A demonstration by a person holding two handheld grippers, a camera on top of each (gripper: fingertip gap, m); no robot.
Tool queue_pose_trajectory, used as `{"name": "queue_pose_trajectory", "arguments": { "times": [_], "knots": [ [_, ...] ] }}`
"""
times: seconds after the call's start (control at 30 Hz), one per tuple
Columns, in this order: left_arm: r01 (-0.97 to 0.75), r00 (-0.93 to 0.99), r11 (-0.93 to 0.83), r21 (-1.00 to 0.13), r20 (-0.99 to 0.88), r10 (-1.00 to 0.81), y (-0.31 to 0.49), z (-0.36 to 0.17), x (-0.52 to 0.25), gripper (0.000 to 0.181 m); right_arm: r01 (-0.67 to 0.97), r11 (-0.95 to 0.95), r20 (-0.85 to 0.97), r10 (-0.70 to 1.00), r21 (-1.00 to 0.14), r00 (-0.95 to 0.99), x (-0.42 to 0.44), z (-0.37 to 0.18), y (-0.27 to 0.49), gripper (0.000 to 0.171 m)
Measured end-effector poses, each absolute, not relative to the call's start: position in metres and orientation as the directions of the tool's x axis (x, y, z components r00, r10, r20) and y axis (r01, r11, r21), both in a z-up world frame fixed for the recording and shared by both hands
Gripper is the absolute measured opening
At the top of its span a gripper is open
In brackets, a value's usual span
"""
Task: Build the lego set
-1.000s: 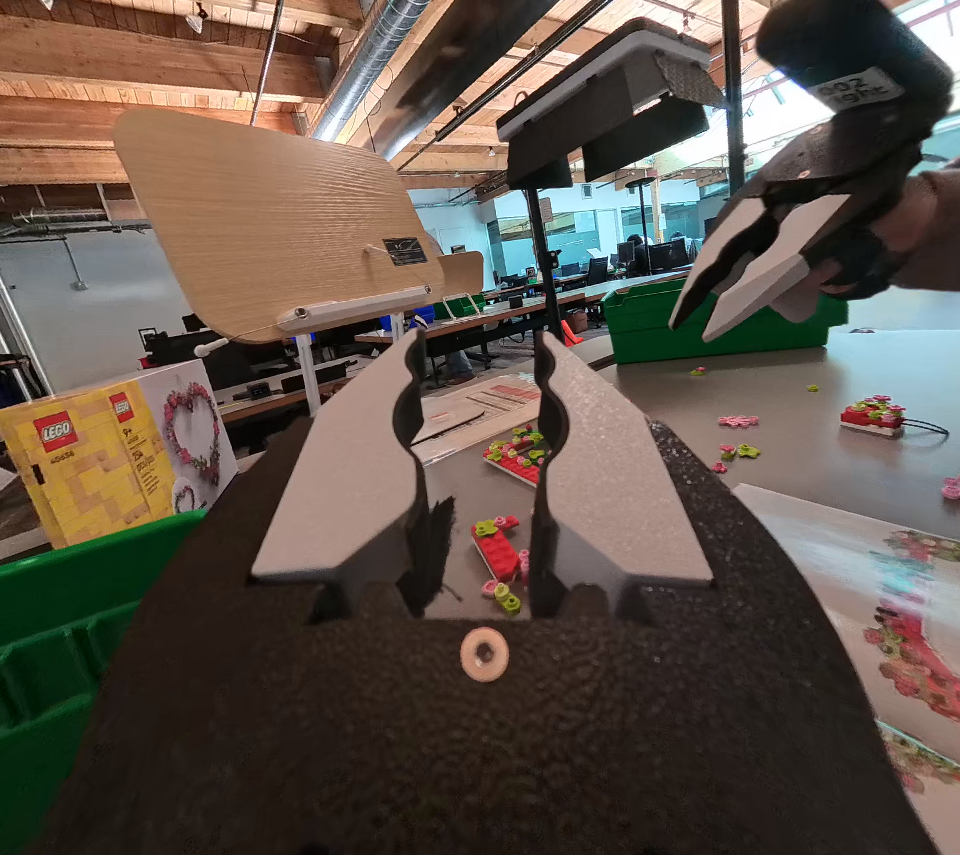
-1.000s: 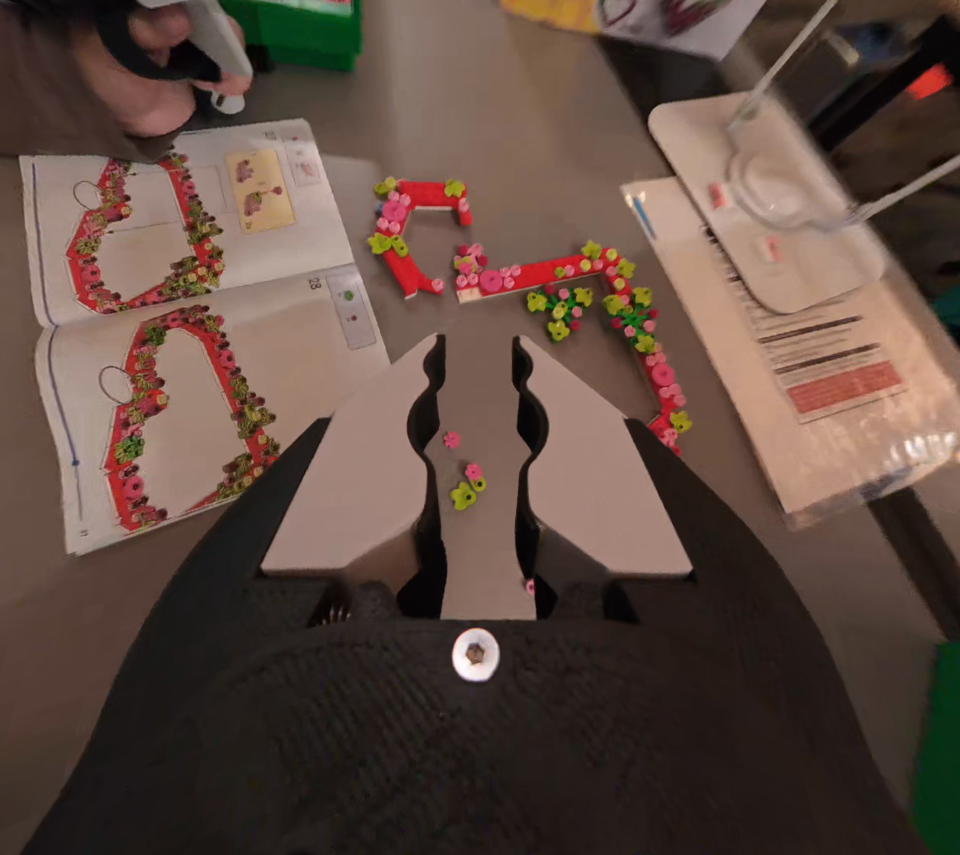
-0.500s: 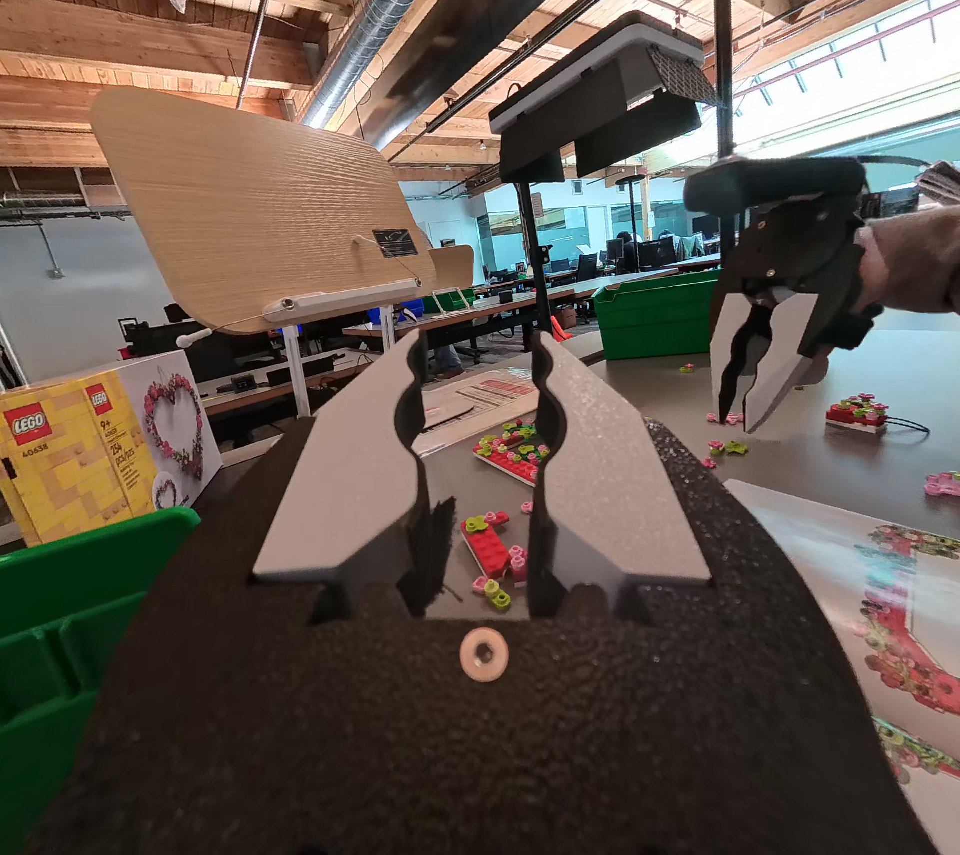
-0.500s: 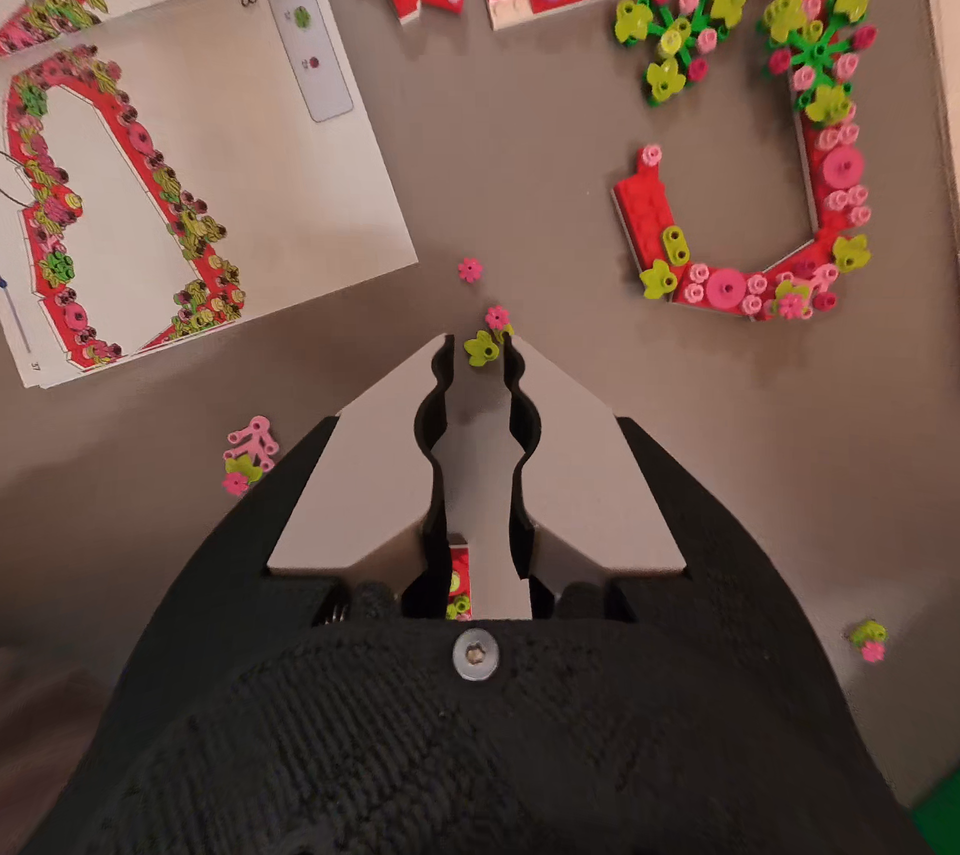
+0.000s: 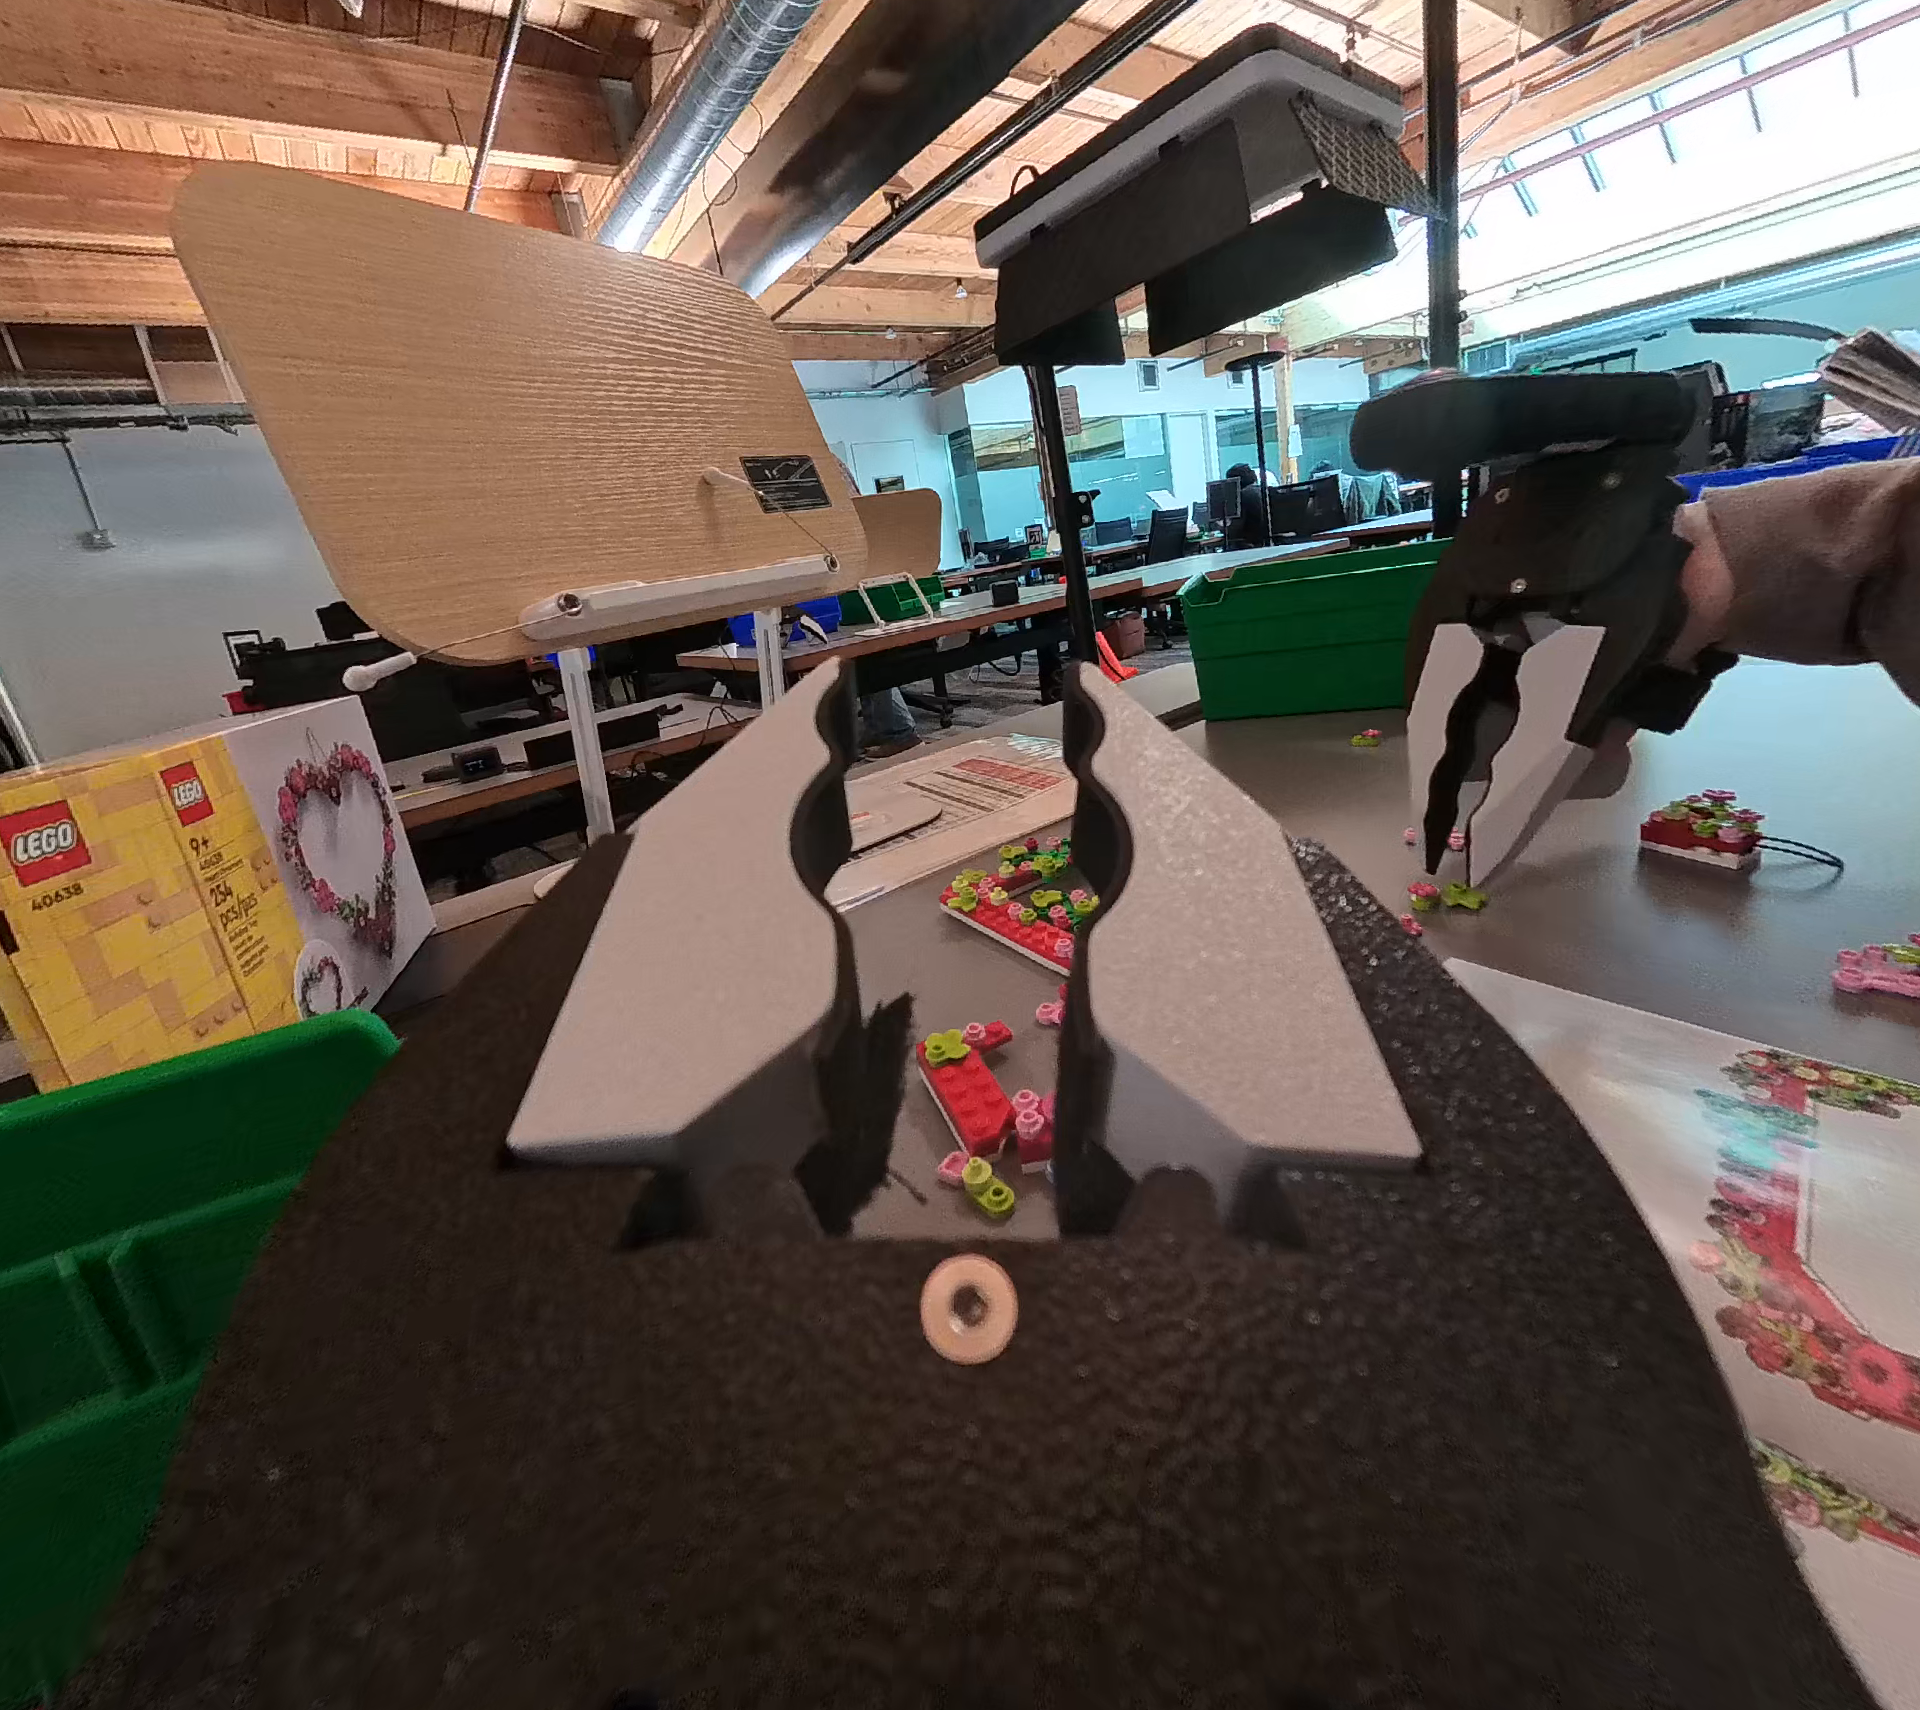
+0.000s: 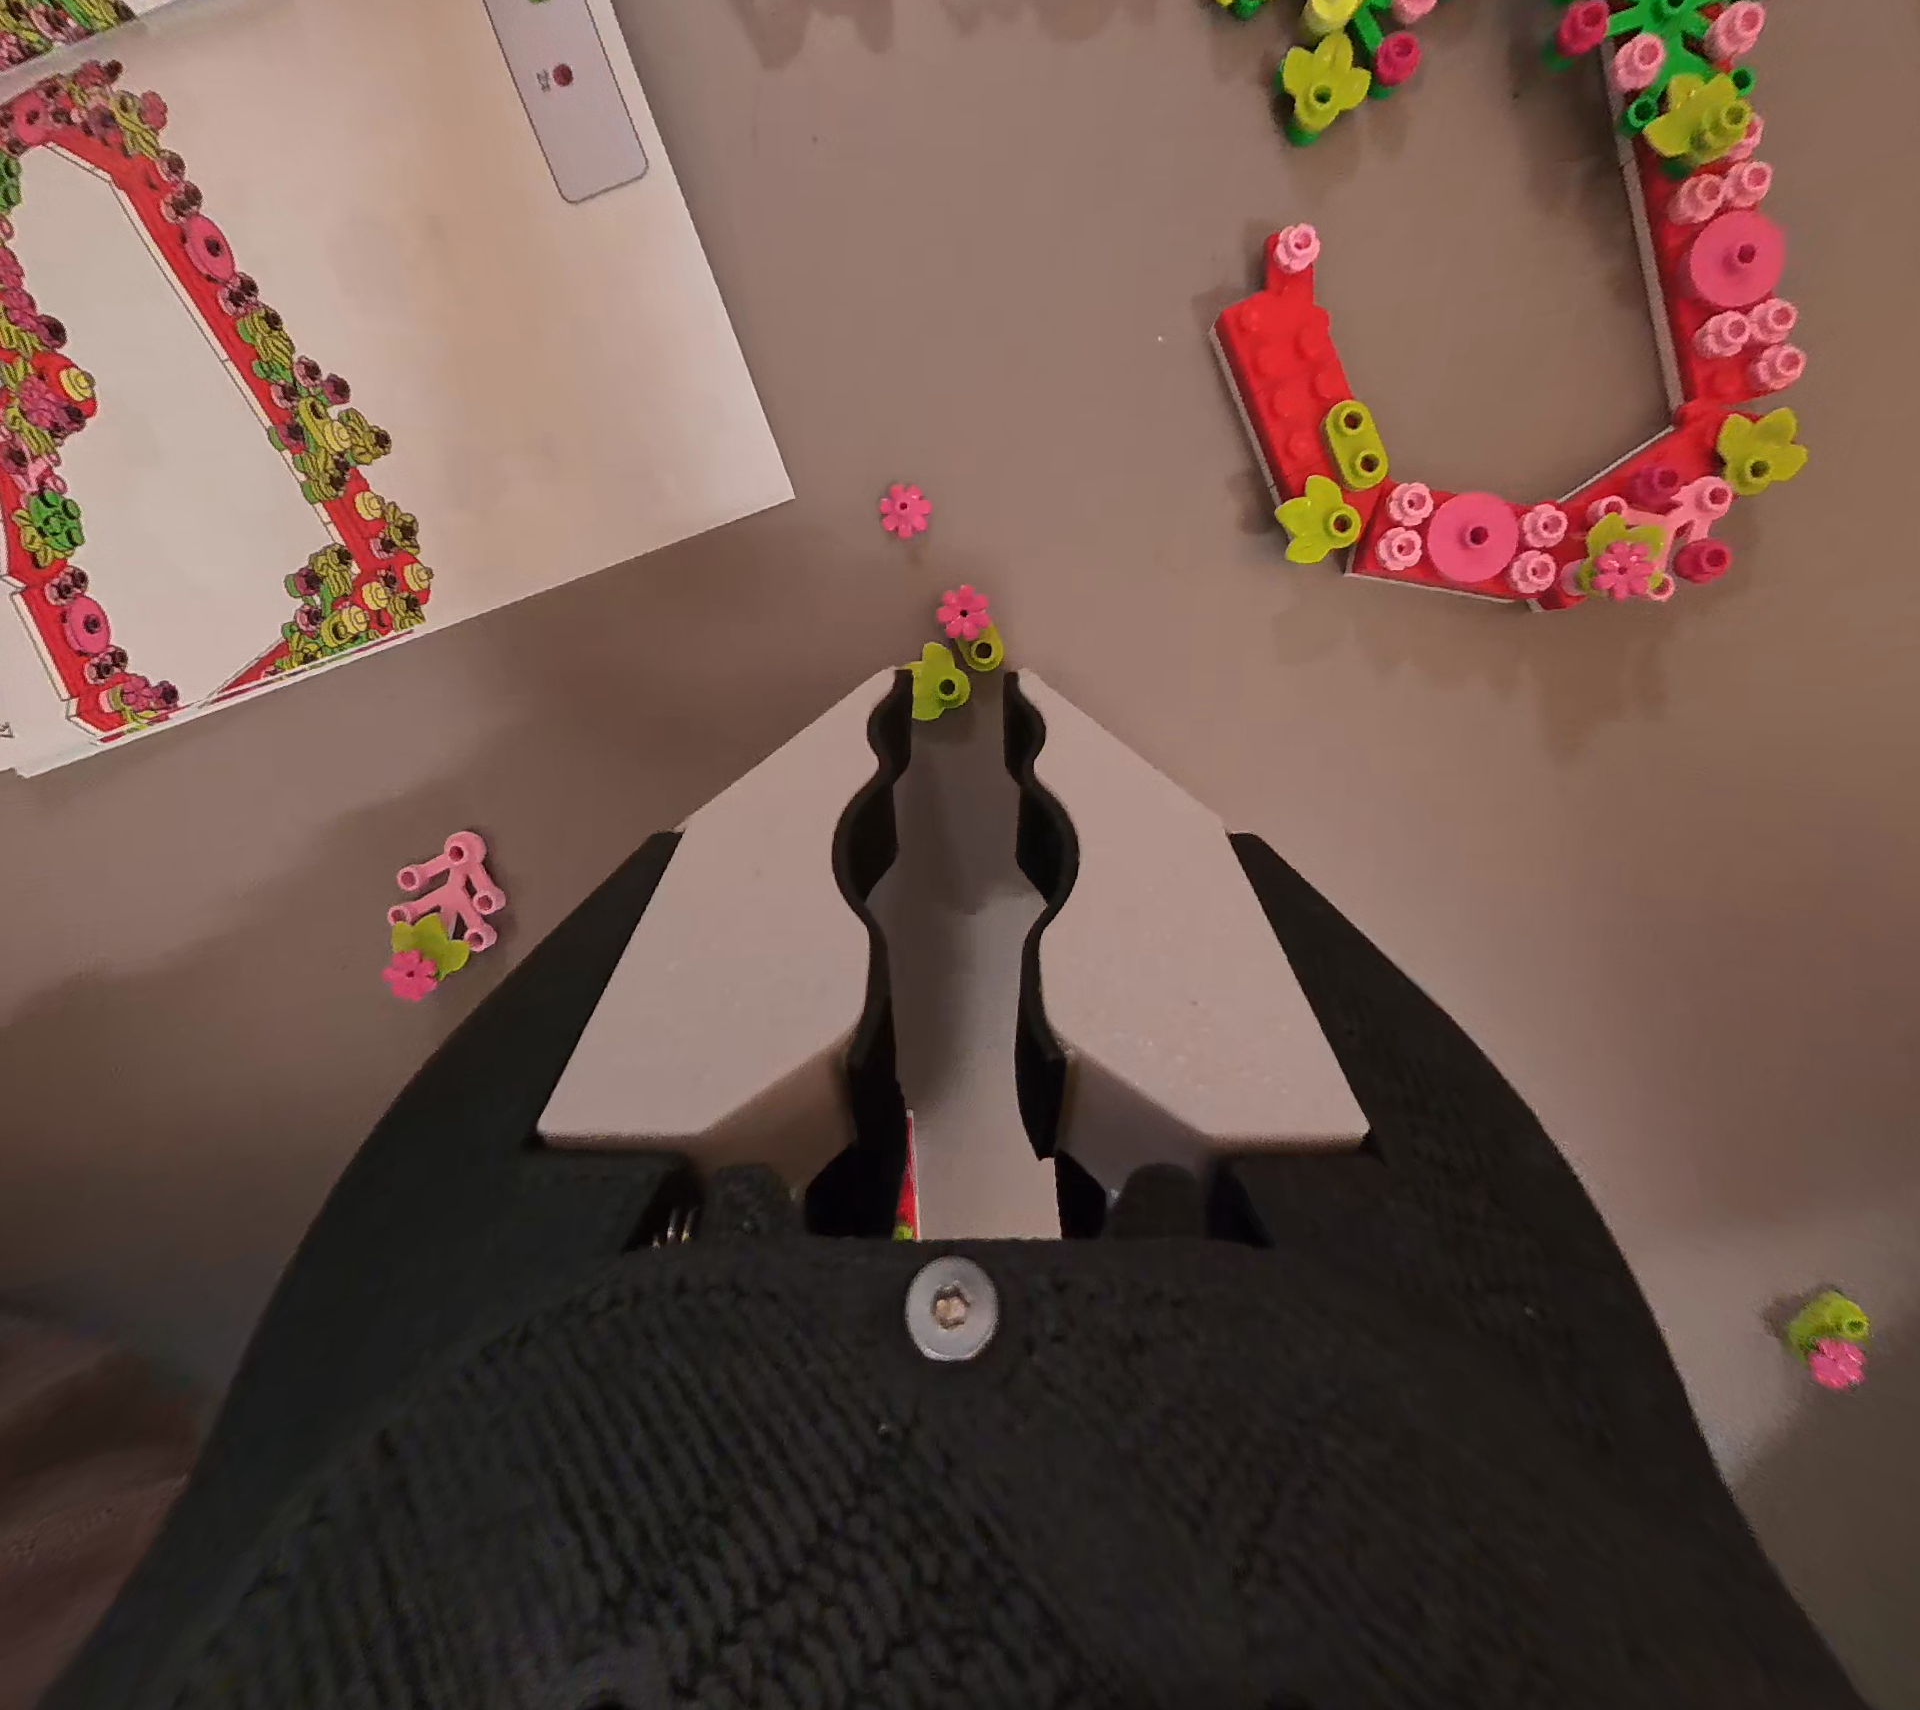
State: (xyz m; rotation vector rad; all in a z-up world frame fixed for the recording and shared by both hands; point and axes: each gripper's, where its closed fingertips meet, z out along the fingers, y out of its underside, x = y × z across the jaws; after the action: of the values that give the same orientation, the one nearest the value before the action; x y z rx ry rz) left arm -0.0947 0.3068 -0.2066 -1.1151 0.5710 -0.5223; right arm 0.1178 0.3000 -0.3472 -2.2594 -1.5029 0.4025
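Leaf piece (image 6: 938, 686), lime green, lies on the grey surface (image 6: 1039, 310) right at the tips of our right claw (image 6: 951, 684), half inside the gap between its two fingers. The jaws stand apart with nothing gripped; the left fingertip (image 6: 885, 692) is touching or nearly touching the leaf's edge, and we cannot tell which. Just beyond the tips a small pink flower (image 6: 963, 611) sits on a lime stud (image 6: 982, 650), and a second pink flower (image 6: 904, 509) lies a little farther ahead.

We judge the step in hand to be picking up that one leaf. To do it well, we keep the claw steep, as the left wrist view shows it (image 5: 1455, 871), centre the leaf between the fingers, and close slowly so the thin piece does not squirt sideways or flip. We should take care not to catch the flower-and-stud pair just ahead, which sits almost against the leaf.

Ahead and to the right of the claw lies the red heart frame (image 6: 1662, 372), already carrying many flowers; the open instruction booklet (image 6: 364, 289) lies ahead to the left. A pink branch cluster (image 6: 445, 907) rests beside the claw's left flank.

Our left claw (image 5: 961, 715) hangs open and empty above a short red plate section (image 5: 977, 1104).
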Motion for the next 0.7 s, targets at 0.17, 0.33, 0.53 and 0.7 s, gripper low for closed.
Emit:
{"name": "queue_pose_trajectory", "arguments": {
  "times": [0.17,0.33,0.53,0.7],
  "knots": [
    [0.103,0.743,0.351,-0.931,-0.162,-0.649,0.307,-0.207,-0.095,0.037,0.825,-0.349,-0.009,0.923,-0.445,0.385,0.121,-0.349,0.299,0.015],
    [0.102,0.741,0.350,-0.931,-0.164,-0.651,0.307,-0.207,-0.094,0.037,0.805,-0.369,-0.060,0.920,-0.465,0.387,0.120,-0.347,0.295,0.012],
    [0.104,0.741,0.347,-0.932,-0.160,-0.652,0.307,-0.207,-0.094,0.037,0.816,-0.361,-0.054,0.924,-0.451,0.379,0.116,-0.350,0.296,0.010],
    [0.103,0.741,0.347,-0.932,-0.161,-0.652,0.307,-0.207,-0.094,0.037,0.816,-0.368,-0.075,0.924,-0.446,0.375,0.115,-0.351,0.293,0.002]
  ]
}}
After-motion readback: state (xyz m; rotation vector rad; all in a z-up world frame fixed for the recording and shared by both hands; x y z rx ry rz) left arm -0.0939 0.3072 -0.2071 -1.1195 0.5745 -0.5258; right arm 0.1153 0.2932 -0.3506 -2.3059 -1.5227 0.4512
